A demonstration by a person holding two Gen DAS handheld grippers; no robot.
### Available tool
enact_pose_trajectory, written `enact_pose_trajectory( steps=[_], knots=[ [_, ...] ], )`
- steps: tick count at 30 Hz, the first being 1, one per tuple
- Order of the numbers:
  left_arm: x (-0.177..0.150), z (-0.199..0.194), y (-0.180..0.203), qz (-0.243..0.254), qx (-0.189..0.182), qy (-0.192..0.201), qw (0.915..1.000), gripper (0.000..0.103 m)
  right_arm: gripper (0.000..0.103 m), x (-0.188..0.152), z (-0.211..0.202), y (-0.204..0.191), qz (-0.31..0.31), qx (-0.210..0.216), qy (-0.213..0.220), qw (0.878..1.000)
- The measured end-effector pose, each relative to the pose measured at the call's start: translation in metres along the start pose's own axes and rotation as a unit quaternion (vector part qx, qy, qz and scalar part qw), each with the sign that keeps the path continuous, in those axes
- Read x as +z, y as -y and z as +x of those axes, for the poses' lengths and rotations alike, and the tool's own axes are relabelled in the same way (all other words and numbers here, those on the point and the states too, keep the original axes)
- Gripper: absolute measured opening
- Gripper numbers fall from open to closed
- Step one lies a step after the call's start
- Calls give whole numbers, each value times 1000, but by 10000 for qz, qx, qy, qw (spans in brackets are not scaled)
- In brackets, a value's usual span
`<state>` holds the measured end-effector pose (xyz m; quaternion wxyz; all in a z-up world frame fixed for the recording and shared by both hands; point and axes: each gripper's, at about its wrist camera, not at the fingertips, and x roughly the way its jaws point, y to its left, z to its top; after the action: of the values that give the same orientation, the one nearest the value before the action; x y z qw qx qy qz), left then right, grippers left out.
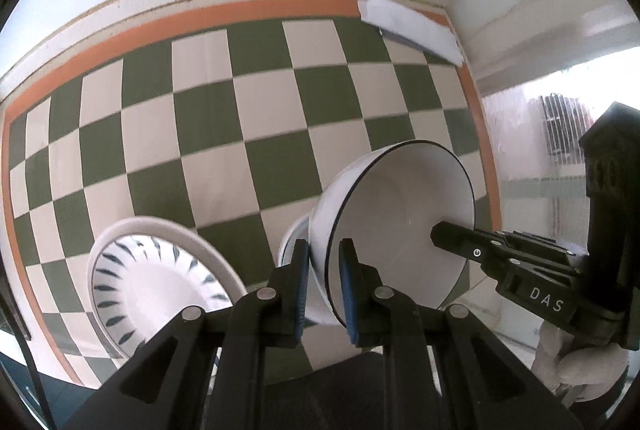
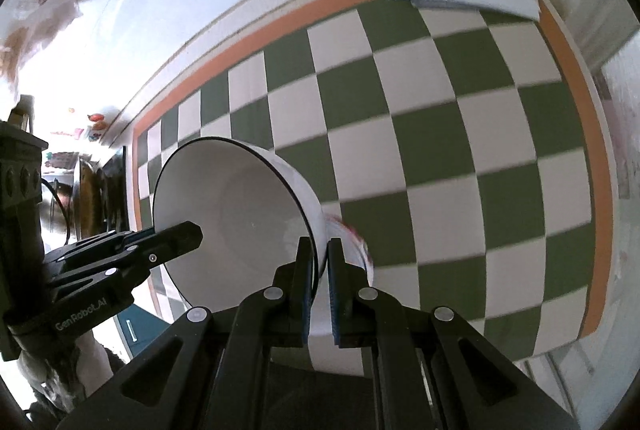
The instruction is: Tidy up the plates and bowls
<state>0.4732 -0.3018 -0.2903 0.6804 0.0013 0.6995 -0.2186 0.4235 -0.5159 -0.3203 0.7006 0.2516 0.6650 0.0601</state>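
A white bowl with a thin black rim (image 1: pixel 396 213) is held up on edge above the checkered cloth. My left gripper (image 1: pixel 324 250) is shut on its rim from one side. My right gripper (image 2: pixel 319 250) is shut on the rim of the same bowl (image 2: pixel 240 213) from the other side; its finger shows in the left wrist view (image 1: pixel 472 244). A white plate with dark leaf marks (image 1: pixel 160 278) lies on the cloth at lower left. Another dish with a red-marked rim (image 2: pixel 352 242) sits just behind the bowl, mostly hidden.
The green and white checkered cloth (image 2: pixel 440 133) with an orange border covers the table. A folded white paper (image 1: pixel 412 25) lies at its far corner by the wall. A window and clutter stand past the table's edges.
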Motion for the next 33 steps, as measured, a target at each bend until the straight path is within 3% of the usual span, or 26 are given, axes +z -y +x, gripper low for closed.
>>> enact_pose_trajectory(
  steps=[12,33],
  knots=[
    [-26,37,-5,-38,168,-320,9993,13,9,-29,39,16,170,1,-300,9994],
    [-25,71,-1,-70,450,-639,9969,13,11,-15,67,20,191,-291,-625,9974]
  ],
)
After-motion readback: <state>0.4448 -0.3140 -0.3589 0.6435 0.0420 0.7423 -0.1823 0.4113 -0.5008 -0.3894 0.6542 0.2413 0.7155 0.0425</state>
